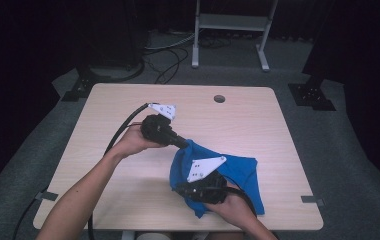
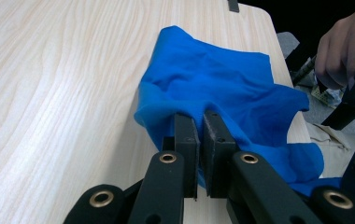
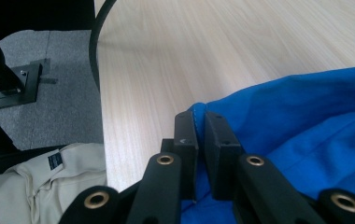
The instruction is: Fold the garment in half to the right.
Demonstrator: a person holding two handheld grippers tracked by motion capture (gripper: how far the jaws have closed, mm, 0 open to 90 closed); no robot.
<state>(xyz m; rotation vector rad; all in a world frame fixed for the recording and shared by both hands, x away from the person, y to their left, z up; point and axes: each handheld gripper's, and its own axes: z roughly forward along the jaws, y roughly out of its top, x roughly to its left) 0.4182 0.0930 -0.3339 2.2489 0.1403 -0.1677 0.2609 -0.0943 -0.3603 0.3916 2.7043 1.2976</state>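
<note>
The blue cloth (image 1: 238, 175) lies bunched on the near right part of the pale wooden surface (image 1: 128, 170), close to the front edge, with one edge drawn up toward the middle. It looks like a thin knit garment: light, limp and quick to slump, so it should not slip on the wood but will sag and fold on itself wherever it is not held. The best places to take it are hems and corners, pinching a single layer so the rest can hang or spread freely; a grab into the crumpled middle would likely catch several layers at once.

The left gripper (image 2: 198, 122) has its 2 jaws closed almost together on a raised fold at the cloth's left edge, the fabric tenting up over the tips. The right gripper (image 3: 200, 122) is likewise nearly closed, with a hemmed edge of the cloth pinched in the narrow slit between its jaws, near the front edge of the surface. In the high view, the 2 grippers hold opposite parts of the cloth, with the left hand (image 1: 133, 140) farther out and the right hand (image 1: 230, 205) nearer the person.
</note>
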